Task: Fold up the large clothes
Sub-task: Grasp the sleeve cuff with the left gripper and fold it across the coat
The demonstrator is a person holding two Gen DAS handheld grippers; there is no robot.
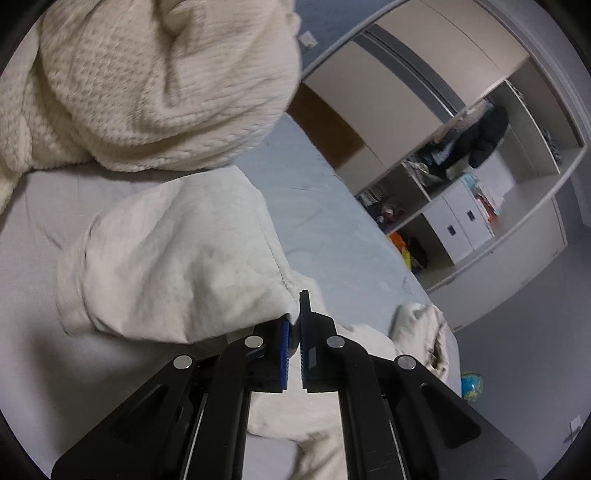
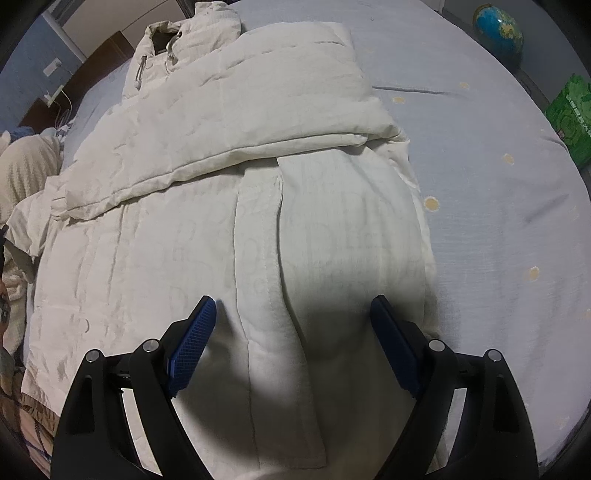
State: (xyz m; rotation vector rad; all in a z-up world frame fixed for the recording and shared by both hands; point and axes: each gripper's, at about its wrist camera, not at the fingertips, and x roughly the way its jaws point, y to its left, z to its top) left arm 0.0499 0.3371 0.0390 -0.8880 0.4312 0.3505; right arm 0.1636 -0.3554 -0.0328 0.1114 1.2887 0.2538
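Cream padded jacket (image 2: 229, 206): spread flat on pale blue bed sheet (image 2: 498, 206), one sleeve (image 2: 236, 122) folded across the chest, collar at the far end.
Left gripper (image 1: 294, 325): fingers clenched on a fold of the jacket's fabric (image 1: 173, 254), lifted off the sheet.
Right gripper (image 2: 295, 336): fingers released, spread wide just above the jacket's lower front, grasping nothing.
Cream knitted garment (image 1: 147, 81): heaped beyond the jacket's held fold.
Globe (image 2: 498, 33): beyond the bed's far corner from the jacket.
Green bag (image 2: 570, 122): beside the bed's edge, well apart from the jacket.
Open wardrobe (image 1: 461, 177): across the room from the jacket.
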